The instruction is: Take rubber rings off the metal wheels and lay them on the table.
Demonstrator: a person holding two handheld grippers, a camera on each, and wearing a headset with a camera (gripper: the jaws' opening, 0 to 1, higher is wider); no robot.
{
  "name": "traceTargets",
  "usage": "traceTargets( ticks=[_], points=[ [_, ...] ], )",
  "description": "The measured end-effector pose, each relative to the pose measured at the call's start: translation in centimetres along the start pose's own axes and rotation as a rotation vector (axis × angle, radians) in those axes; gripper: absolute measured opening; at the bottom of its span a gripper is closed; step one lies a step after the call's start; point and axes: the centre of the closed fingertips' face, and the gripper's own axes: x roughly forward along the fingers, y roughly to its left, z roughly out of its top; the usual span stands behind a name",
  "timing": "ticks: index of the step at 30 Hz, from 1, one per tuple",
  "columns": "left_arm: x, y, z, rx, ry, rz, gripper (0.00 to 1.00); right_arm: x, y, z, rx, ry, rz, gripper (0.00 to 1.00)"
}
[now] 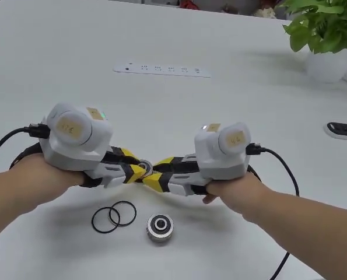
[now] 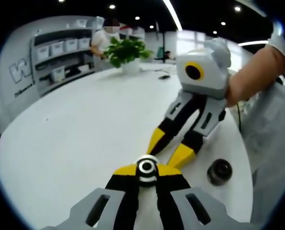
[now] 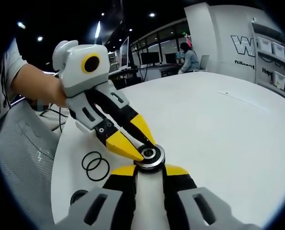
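A metal wheel (image 1: 143, 169) is held above the table where both grippers meet. My left gripper (image 1: 139, 171) comes from the left; in its own view the wheel (image 2: 147, 166) sits at its nearly closed yellow tips (image 2: 147, 168). My right gripper (image 1: 147, 175) comes from the right, jaws flanking the wheel (image 3: 151, 155). In the right gripper view the left gripper (image 3: 143, 147) pinches the wheel's rim. Whether it has the rubber ring I cannot tell. Two black rubber rings (image 1: 114, 217) lie overlapping on the table, beside a second metal wheel (image 1: 160, 226).
A white power strip (image 1: 161, 70) lies flat farther back on the white table (image 1: 56, 64). A potted plant (image 1: 322, 26) stands at the far right corner, with a dark power strip (image 1: 343, 129) and cables at the right edge. A person (image 3: 188, 57) sits far off.
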Motion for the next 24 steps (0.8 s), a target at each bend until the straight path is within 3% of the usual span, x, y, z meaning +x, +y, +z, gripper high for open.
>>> traceTargets(
  ticks=[24],
  points=[
    [-0.02,0.07,-0.06,-0.002,0.003,0.003,0.12,-0.32,-0.38,-0.45,0.045,0.009,0.001,0.02]
  ],
)
